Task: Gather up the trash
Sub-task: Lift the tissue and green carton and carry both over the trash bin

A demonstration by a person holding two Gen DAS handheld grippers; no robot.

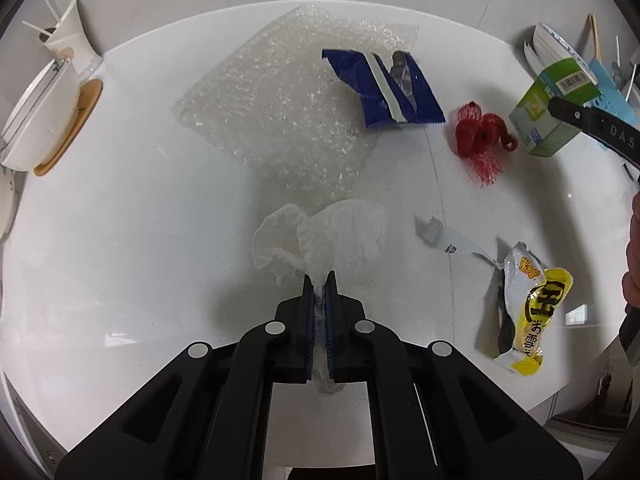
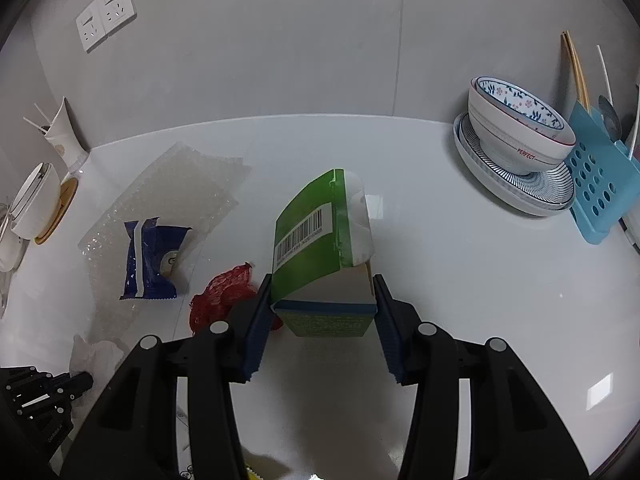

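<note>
My left gripper [image 1: 319, 280] points down at the white counter [image 1: 120, 240] and is shut on a crumpled white tissue [image 1: 320, 236], which bunches up past the fingertips. My right gripper [image 2: 322, 280] holds a green and white carton [image 2: 312, 236] with a barcode, one pad pressing on each side; the same carton [image 1: 540, 120] shows at the far right of the left wrist view. Loose on the counter lie a sheet of bubble wrap [image 1: 280, 108], a blue wrapper [image 1: 384, 88], a red mesh net [image 1: 480, 136], a yellow and white snack packet [image 1: 524, 304] and a torn paper strip [image 1: 444, 240].
Stacked bowls on a striped plate [image 2: 520, 168] and a blue utensil holder [image 2: 600, 184] stand at the back right. A paper cup [image 1: 68, 40] and a white bowl [image 1: 36, 128] on a wooden coaster sit at the left. A person's hand [image 1: 632, 264] shows at the right edge.
</note>
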